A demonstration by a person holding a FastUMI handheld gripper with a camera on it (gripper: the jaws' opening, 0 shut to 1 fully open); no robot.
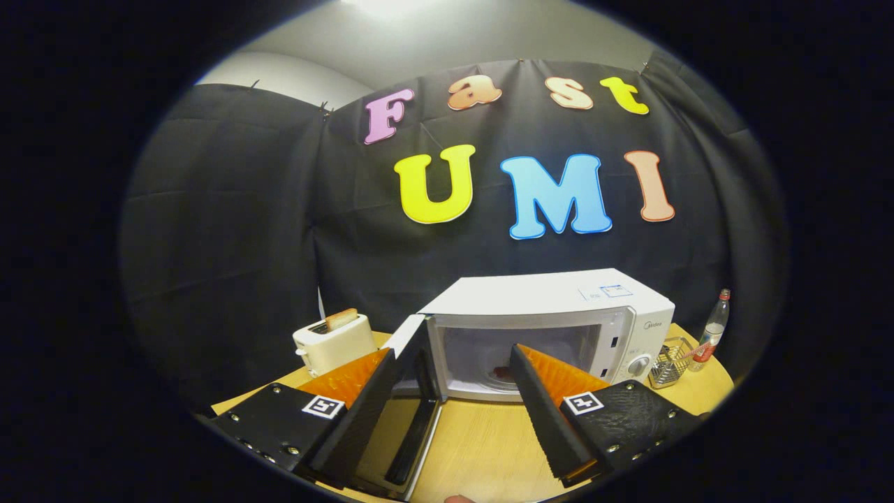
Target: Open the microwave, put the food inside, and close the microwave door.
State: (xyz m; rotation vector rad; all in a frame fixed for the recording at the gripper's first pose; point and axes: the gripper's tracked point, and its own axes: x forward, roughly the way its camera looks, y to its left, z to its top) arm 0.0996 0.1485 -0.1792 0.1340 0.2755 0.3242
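Working left to right from where I'm driving this: over at about ten o'clock from the fingers there's a white toaster (334, 341) with a slice of toast (341, 318) poking out of its slot, sitting on the round wooden table (482, 447). Then the microwave door (408, 391), swung wide open toward me and hanging just beside my left finger, its inner face showing. My gripper (450, 370) is spread wide with nothing between the fingers, so it's got hold of nothing right now. Dead ahead at twelve o'clock, beyond the fingers, is the white microwave (552, 328), cavity open, and there's a small reddish thing on the cavity floor that I'm taking to be the food (501, 372), partly hidden behind my right finger so I can't say what it is exactly. Further right at about two o'clock, a little wire basket (672, 361) and a clear bottle with a red cap (711, 330) just beside it. My read: open and load are done, so we're at the door-closing step. Next move means getting a finger behind the outer side of that door and sweeping it round to the right until it latches, without clipping the toaster.
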